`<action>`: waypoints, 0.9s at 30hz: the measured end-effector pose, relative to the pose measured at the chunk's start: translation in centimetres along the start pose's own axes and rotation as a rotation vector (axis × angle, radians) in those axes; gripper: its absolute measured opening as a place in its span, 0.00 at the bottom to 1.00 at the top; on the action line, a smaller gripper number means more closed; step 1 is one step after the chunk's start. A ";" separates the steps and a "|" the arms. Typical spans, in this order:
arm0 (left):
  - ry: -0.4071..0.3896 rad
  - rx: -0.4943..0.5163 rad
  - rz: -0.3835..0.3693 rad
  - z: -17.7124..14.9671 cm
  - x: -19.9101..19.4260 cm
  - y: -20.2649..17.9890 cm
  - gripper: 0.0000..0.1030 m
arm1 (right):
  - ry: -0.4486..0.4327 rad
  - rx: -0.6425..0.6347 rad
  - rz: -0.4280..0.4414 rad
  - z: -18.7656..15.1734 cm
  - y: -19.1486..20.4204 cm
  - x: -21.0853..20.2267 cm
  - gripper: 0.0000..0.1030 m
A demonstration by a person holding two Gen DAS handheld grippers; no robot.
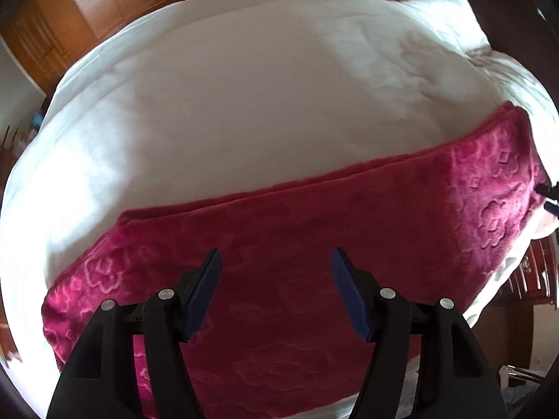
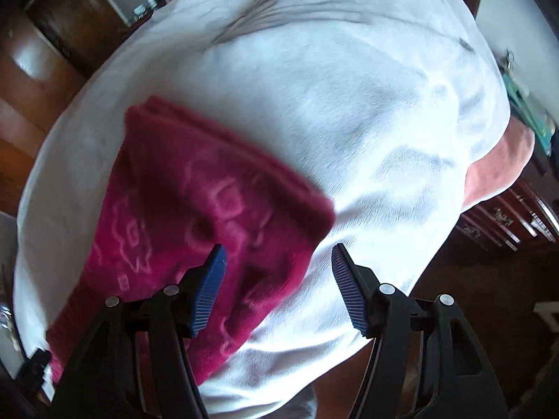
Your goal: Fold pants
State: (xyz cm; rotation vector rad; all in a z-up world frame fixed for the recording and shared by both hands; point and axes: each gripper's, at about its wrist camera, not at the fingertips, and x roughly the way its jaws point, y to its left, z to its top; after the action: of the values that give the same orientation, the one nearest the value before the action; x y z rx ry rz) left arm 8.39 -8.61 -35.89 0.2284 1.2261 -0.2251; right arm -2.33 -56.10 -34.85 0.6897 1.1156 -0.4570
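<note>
The pants (image 1: 314, 230) are dark pink fleece with an embossed flower pattern. They lie flat as a long folded band across the near edge of a white bed (image 1: 227, 104). My left gripper (image 1: 276, 262) is open and empty, hovering over the middle of the band. In the right wrist view the pants (image 2: 195, 216) show one end, its edge by my right gripper (image 2: 277, 258), which is open and empty above that end. The right gripper's tip also shows at the far right of the left wrist view (image 1: 550, 197).
The white quilt (image 2: 349, 122) covers the bed, with a pink pillow (image 2: 503, 171) at one side. Wooden wardrobe doors (image 1: 87, 10) stand beyond the bed. Dark wooden furniture (image 2: 506, 216) stands beside the bed on the right.
</note>
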 end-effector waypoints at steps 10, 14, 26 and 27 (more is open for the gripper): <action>0.021 0.007 -0.018 1.7 0.4 -3.2 0.63 | 0.043 0.042 0.120 1.3 -1.2 2.7 0.65; 0.042 0.012 -0.020 1.8 0.5 -3.7 0.63 | 0.054 0.055 0.171 1.4 -1.9 4.1 0.64; 0.091 -0.025 -0.093 3.2 1.4 -5.0 0.63 | 0.058 -0.021 0.247 1.5 -1.6 2.2 0.18; 0.088 -0.017 -0.090 3.3 1.4 -5.3 0.63 | 0.052 -0.035 0.247 1.6 -1.2 1.7 0.18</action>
State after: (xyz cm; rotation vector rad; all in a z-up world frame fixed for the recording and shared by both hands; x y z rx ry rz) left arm 10.29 -14.66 -36.41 0.1697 1.3270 -0.2848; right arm -1.39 -58.07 -36.34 0.8011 1.0678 -0.2096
